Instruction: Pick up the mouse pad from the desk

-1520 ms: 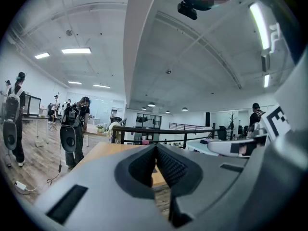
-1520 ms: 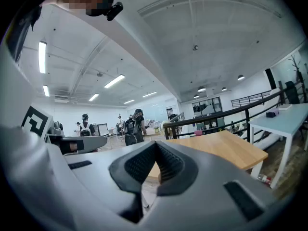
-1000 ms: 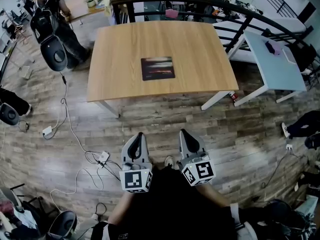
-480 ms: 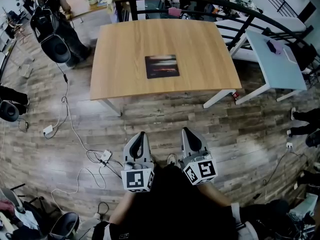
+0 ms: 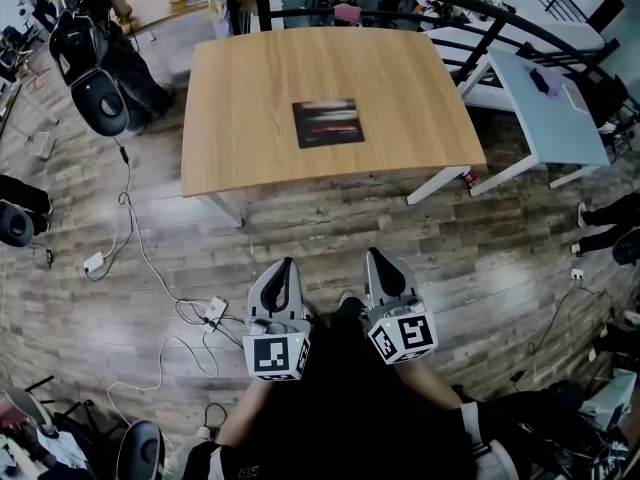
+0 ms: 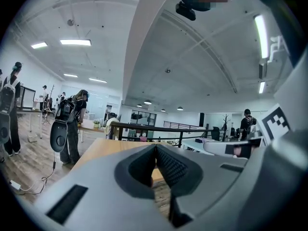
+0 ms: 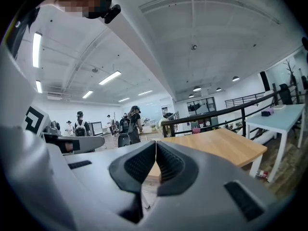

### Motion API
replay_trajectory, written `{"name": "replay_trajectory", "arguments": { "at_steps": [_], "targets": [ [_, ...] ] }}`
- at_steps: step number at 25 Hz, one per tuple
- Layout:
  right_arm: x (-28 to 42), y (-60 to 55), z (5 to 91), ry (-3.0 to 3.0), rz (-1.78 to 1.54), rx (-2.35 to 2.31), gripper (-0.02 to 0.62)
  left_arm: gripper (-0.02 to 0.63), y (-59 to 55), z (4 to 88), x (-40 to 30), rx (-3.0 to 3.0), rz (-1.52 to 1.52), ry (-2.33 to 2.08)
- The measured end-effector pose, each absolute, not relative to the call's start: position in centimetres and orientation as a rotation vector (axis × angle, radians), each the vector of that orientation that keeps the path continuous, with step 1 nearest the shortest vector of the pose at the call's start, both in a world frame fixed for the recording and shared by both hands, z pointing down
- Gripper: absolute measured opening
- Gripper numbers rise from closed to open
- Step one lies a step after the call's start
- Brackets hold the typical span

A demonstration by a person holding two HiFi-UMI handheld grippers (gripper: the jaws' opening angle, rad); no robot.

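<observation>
Left hand-held gripper [image 5: 284, 268]: jaws fully together, pads meeting tip to tip in the left gripper view [image 6: 155, 148], nothing between them. Right hand-held gripper [image 5: 378, 258]: same, jaws closed pad on pad in the right gripper view [image 7: 156, 147], empty. Neither touches anything.

In the head view the 2 hand-held grippers sit side by side, close to the person's body, over the wood floor [image 5: 330, 238] and short of the bench's near edge. Both point roughly level toward the bench [image 5: 240, 118]. A marker cube sits at the back of each: left [image 5: 275, 356], right [image 5: 402, 338].

Mouse pad [image 5: 327, 123]: dark rectangle with a pale band across it, lying flat around the middle of the bench top, clear of all 4 edges, well apart from both hand-held grippers. It does not show in either gripper view; only the bench's near edge [image 6: 103, 148] and near-right corner [image 7: 226, 146] do.

Beyond the bench's far edge is a black railing [image 5: 480, 23]. A white table [image 5: 545, 108] stands off the bench's right edge. A person with a backpack [image 5: 100, 28] stands past the far-left corner. Cables [image 5: 140, 258] and a power strip [image 5: 210, 313] lie on the floor left of the left hand-held gripper.
</observation>
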State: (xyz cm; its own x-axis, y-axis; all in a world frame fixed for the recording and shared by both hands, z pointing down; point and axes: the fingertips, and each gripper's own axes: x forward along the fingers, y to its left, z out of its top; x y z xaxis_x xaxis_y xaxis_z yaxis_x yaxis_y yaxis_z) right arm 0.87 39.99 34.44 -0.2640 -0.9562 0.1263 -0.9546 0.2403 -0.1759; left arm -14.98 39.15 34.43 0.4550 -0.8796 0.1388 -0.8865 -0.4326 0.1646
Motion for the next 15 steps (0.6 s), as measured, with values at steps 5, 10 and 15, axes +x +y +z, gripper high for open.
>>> {"name": "replay_trajectory", "arguments": {
  "at_steps": [5, 10, 15],
  "targets": [
    [0.3, 39.4, 34.6, 2.469, -0.342, -1.920, 0.029, 0.023, 38.3, 35.1, -15.5, 2.478, 0.046, -1.515],
    [1.1, 37.7, 35.8, 2.454, -0.380, -1.922, 0.029, 0.023, 36.9, 35.8, -14.7, 2.467, 0.058, -1.501],
    [2.0, 34.2, 36.4, 2.466, -0.378, -1.908, 0.031, 0.023, 33.6, 36.6, -14.1, 2.453, 0.083, -1.526]
  ]
}}
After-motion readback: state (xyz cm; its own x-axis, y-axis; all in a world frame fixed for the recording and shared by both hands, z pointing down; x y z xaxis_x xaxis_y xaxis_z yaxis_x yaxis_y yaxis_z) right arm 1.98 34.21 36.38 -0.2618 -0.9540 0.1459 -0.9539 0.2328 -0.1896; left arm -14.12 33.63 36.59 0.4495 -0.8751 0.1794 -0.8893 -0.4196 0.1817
